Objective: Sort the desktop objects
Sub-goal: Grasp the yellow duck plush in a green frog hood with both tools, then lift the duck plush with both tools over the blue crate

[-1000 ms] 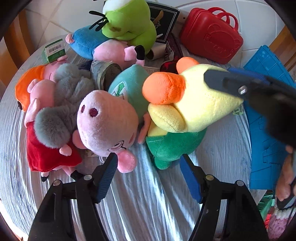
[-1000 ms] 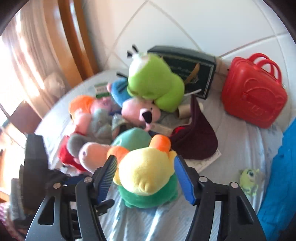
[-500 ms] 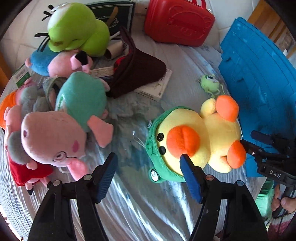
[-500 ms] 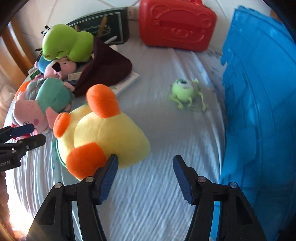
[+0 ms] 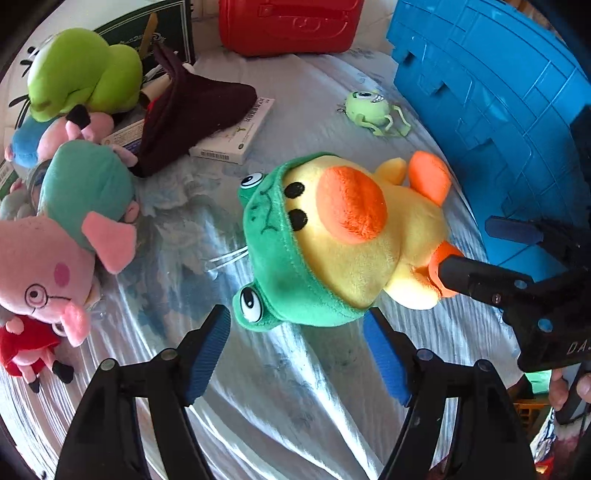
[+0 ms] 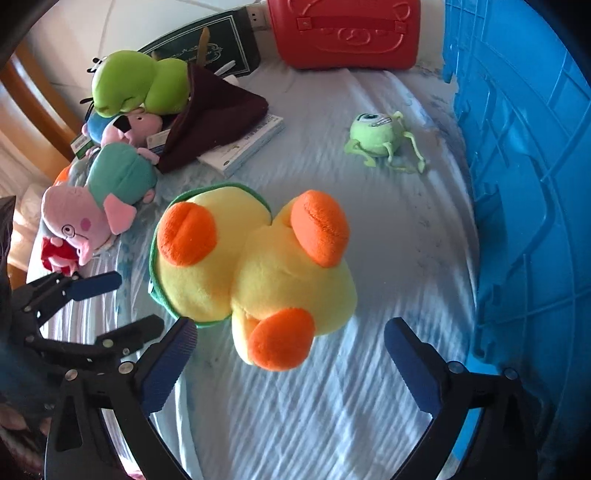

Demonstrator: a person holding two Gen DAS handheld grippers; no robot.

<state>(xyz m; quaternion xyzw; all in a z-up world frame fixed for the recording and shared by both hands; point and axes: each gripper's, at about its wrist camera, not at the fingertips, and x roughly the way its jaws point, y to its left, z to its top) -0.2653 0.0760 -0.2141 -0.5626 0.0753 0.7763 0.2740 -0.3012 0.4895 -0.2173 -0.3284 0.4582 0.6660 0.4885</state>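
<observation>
A yellow plush duck [image 6: 258, 273] with orange beak and feet wears a green frog hood [image 5: 273, 266] with white-and-black eyes; the cloth [image 6: 332, 406] under it is pale blue with fine white ripple stripes; ahead of the black right gripper [image 6: 288, 365] with blue pads, a lime one-eyed monster toy [image 6: 376, 136]; to its right, a bright blue crate [image 6: 524, 184]; far ahead, a red case [image 6: 343, 33]; to the left, a pink pig plush [image 6: 85, 221] in teal, a lime-green plush [image 6: 136, 85], and a dark maroon cloth [image 6: 218, 118].

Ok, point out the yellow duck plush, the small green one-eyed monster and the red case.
yellow duck plush [image 6: 291, 280], right wrist view, belly
green one-eyed monster [image 6: 375, 133], right wrist view, body
red case [image 6: 347, 33], right wrist view, front face
</observation>
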